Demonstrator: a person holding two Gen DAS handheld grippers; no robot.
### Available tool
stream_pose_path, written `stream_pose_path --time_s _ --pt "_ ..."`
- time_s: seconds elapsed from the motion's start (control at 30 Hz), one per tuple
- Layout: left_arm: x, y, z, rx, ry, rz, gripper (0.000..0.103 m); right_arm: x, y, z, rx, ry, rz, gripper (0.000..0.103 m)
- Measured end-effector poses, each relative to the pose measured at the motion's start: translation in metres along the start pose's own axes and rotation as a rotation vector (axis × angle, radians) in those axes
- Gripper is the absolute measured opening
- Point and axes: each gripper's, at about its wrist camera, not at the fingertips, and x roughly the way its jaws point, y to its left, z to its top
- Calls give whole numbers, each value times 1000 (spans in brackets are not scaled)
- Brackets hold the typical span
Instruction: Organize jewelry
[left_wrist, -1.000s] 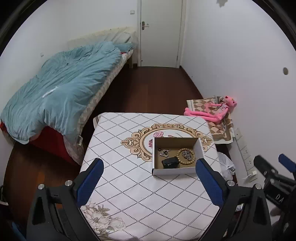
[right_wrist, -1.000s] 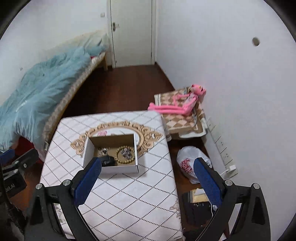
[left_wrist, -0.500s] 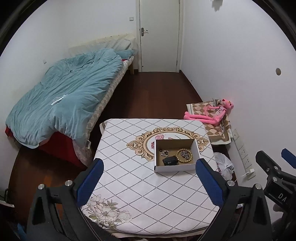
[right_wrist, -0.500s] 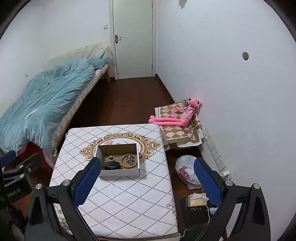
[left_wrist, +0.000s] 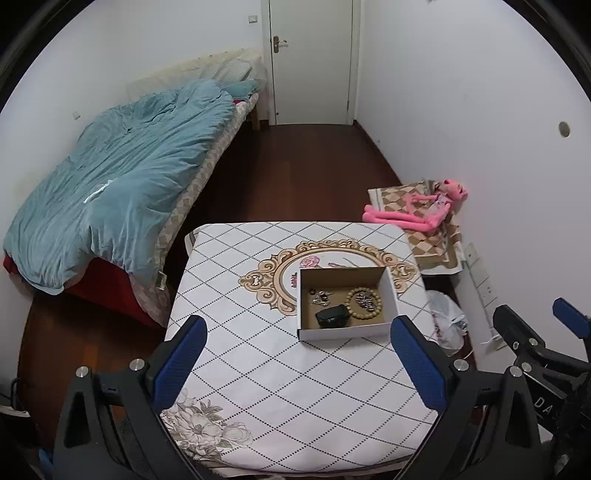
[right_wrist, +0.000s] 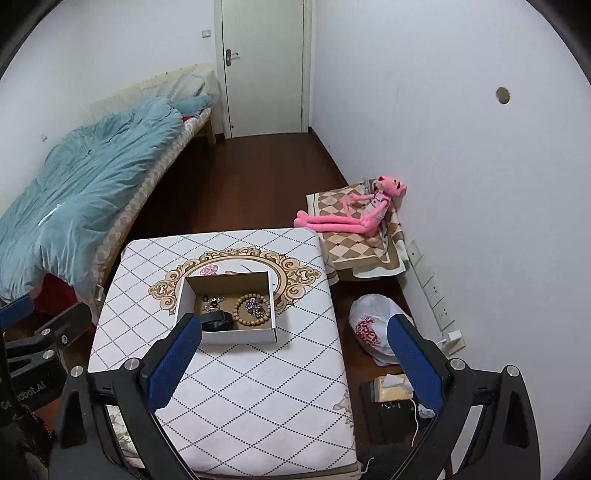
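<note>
Looking through the left wrist camera, I am holding the left gripper (left_wrist: 299, 363) high above the table (left_wrist: 258, 369), its blue jaws spread wide with nothing between them. The cardboard box (left_wrist: 347, 330) is sitting on the patterned cloth right of centre, and inside it are lying a wooden bead bracelet (left_wrist: 364, 304), a small tangle of metal jewelry (left_wrist: 319, 297) and a black pouch-like item (left_wrist: 332, 317). I am judging the pieces light, loose and slippery; the bracelet's rim looks the safest place to pinch. Switching to the right wrist camera, I am seeing the right gripper (right_wrist: 295, 363) likewise wide and carrying nothing, hanging over the table's near right part. Beyond, a bed with a blue quilt (right_wrist: 81, 199) is lining the left wall, and a pink plush toy (right_wrist: 351, 218) is lounging on a checked mat by the right wall, near a white plastic bag (right_wrist: 373, 332) on the dark wooden floor.
</note>
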Motion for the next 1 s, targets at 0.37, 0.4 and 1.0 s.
stream_pose_path --time_s 0.37,0.4,1.0 --pt "36 0 7 -12 69 -5 101 42 10 15 -37 61 -8 102" --pt "37 0 7 -11 72 -3 101 43 10 16 -38 65 -7 102" --pt "49 6 3 -10 89 13 101 59 13 12 -60 98 -9 102"
